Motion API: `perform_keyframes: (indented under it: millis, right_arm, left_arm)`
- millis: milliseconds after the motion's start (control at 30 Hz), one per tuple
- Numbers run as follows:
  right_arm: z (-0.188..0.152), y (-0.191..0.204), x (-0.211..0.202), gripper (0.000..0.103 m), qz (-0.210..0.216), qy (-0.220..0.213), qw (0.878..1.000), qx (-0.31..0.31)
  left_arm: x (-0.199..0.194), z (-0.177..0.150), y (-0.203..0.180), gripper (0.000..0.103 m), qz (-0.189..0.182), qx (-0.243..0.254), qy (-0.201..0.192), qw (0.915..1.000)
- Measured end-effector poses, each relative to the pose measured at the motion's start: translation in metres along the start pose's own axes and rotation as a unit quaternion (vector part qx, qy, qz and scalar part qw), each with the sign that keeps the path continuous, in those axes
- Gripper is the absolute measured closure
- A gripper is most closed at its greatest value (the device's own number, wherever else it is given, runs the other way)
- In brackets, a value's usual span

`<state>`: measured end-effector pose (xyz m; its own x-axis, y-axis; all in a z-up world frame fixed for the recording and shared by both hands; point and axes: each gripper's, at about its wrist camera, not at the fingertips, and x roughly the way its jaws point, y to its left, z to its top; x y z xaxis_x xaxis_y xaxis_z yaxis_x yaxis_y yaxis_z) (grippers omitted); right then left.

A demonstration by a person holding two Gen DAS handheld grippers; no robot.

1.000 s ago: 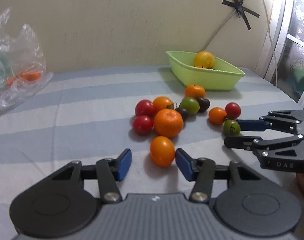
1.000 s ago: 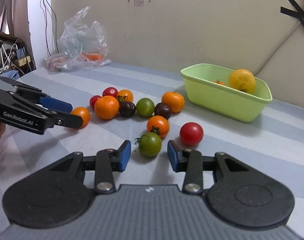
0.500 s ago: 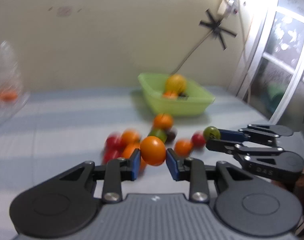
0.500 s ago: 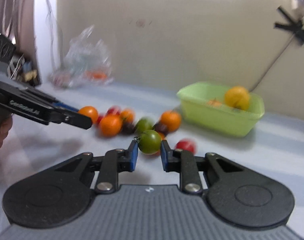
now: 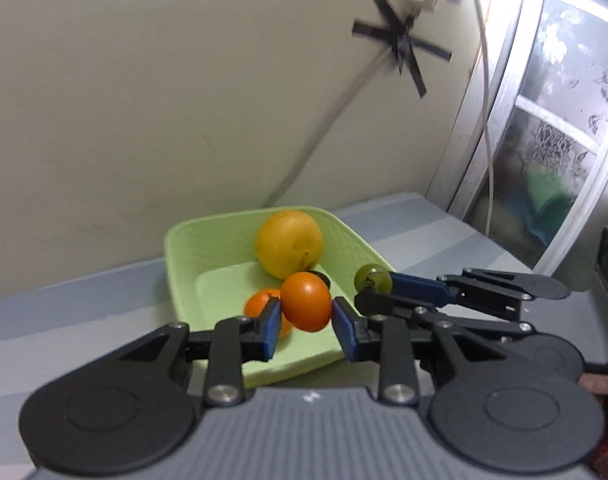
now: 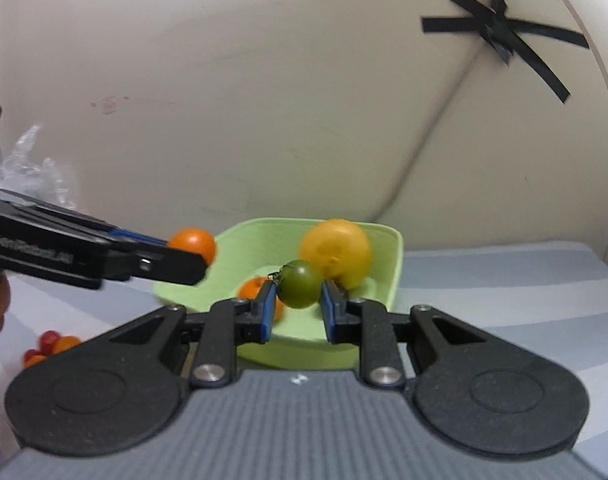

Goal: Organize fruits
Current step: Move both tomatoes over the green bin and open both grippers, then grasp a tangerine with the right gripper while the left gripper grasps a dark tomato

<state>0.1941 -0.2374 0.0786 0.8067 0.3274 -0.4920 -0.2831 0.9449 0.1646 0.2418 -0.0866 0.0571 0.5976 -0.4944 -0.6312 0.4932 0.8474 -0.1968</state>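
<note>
I am pinching an orange tomato (image 5: pixel 306 301) tight in my left gripper (image 5: pixel 306 322) and a green tomato (image 6: pixel 299 284) in my right gripper (image 6: pixel 296 311). Both are hanging over the green basket (image 5: pixel 184 256), where a yellow orange (image 5: pixel 289 243) is sitting.

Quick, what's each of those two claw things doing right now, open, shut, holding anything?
Left gripper: shut on the orange tomato, held over the green basket.
Right gripper: shut on the green tomato, also at the basket.
</note>
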Motion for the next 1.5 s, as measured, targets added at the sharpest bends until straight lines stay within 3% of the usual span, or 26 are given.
perform_keyframes:
  millis: [200, 333, 433, 600, 667, 867, 1067, 1167, 1367, 1500]
  right_arm:
    - [-0.011, -0.006, 0.009, 0.074, -0.014, 0.001, 1.0, -0.005]
    - [-0.013, -0.011, 0.007, 0.071, -0.018, -0.017, 1.0, 0.0]
    - [-0.012, -0.013, -0.001, 0.071, -0.018, -0.028, 0.999, 0.006]
    - [-0.012, -0.005, -0.026, 0.071, 0.002, -0.043, 0.999, 0.017]
    - [-0.015, 0.003, -0.036, 0.071, 0.022, -0.041, 0.999, 0.02]
    - [-0.027, 0.035, -0.034, 0.071, 0.095, 0.012, 0.995, 0.021]
    - [-0.029, 0.057, -0.01, 0.069, 0.12, 0.056, 0.991, 0.03]
    - [-0.03, 0.057, -0.003, 0.06, 0.121, 0.069, 0.99, 0.033]
    - [-0.029, 0.055, 0.015, 0.059, 0.125, 0.102, 0.985, 0.055]
    - [-0.031, 0.062, 0.023, 0.061, 0.133, 0.122, 0.982, 0.049]
  left_arm:
    - [0.029, 0.0, -0.004, 0.074, -0.007, 0.006, 0.027, 0.9996]
    - [0.023, -0.003, 0.001, 0.067, -0.002, 0.009, 0.023, 0.9997]
    - [-0.002, -0.002, 0.01, 0.067, -0.008, -0.003, 0.002, 1.0]
    - [-0.074, -0.009, 0.04, 0.067, 0.01, -0.041, -0.051, 0.9978]
    - [-0.101, -0.022, 0.052, 0.067, 0.034, -0.052, -0.064, 0.996]
    - [-0.133, -0.069, 0.085, 0.067, 0.075, -0.113, -0.044, 0.9898]
    - [-0.125, -0.092, 0.106, 0.067, 0.047, -0.166, -0.015, 0.9849]
    - [-0.119, -0.089, 0.106, 0.067, 0.028, -0.166, -0.013, 0.9856]
    - [-0.1, -0.074, 0.096, 0.067, 0.01, -0.148, -0.011, 0.9889]
    - [-0.086, -0.071, 0.091, 0.067, 0.012, -0.131, 0.014, 0.9913]
